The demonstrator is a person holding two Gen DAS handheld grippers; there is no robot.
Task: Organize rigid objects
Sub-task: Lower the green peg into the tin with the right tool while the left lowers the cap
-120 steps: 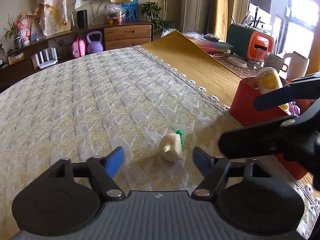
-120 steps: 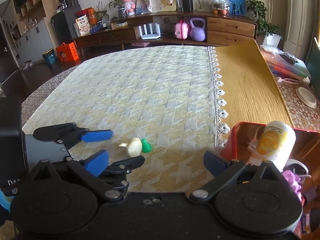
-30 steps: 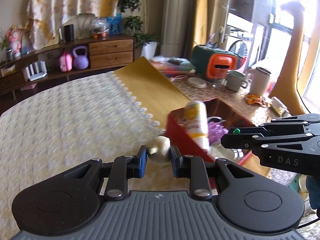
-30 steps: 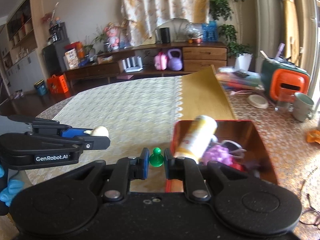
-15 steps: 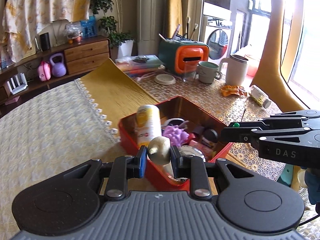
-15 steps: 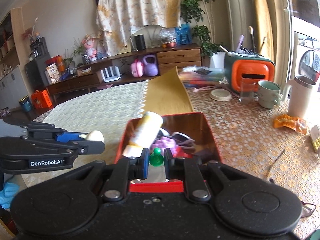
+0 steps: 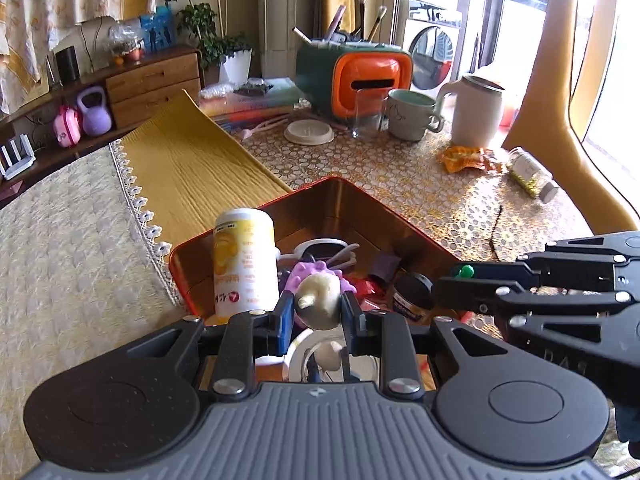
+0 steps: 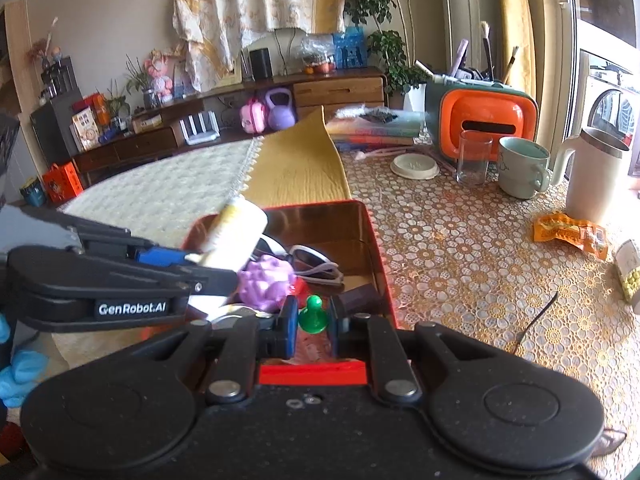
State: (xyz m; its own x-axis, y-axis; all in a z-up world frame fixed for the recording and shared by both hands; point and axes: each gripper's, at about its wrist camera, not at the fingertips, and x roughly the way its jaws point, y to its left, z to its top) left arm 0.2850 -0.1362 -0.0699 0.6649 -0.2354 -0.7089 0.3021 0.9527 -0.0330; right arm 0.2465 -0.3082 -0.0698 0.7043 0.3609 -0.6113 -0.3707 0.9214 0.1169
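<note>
My left gripper point(image 7: 318, 308) is shut on a cream garlic-shaped piece point(image 7: 320, 300) and hangs over the near left part of the red tin box point(image 7: 360, 196). My right gripper point(image 8: 314, 318) is shut on a small green pawn-like peg point(image 8: 313, 315), over the near end of the same box point(image 8: 372, 248). In the left wrist view the right gripper point(image 7: 460, 276) comes in from the right with the green peg point(image 7: 466, 270) at its tips. Inside the box stand a white and yellow bottle point(image 7: 244, 260), a purple spiky ball point(image 8: 266, 280) and sunglasses point(image 8: 316, 262).
A cream quilted cloth point(image 7: 72, 248) and a yellow mat point(image 7: 192, 172) lie left of the box. Behind it are an orange and green holder point(image 7: 360, 76), a glass point(image 7: 366, 114), a mug point(image 7: 412, 114), a white jug point(image 7: 478, 110), a snack wrapper point(image 7: 466, 158) and a small jar point(image 7: 532, 174).
Both grippers have carried their pieces rightward from the quilted cloth and now hang lower over the red box. Their grips have not changed.
</note>
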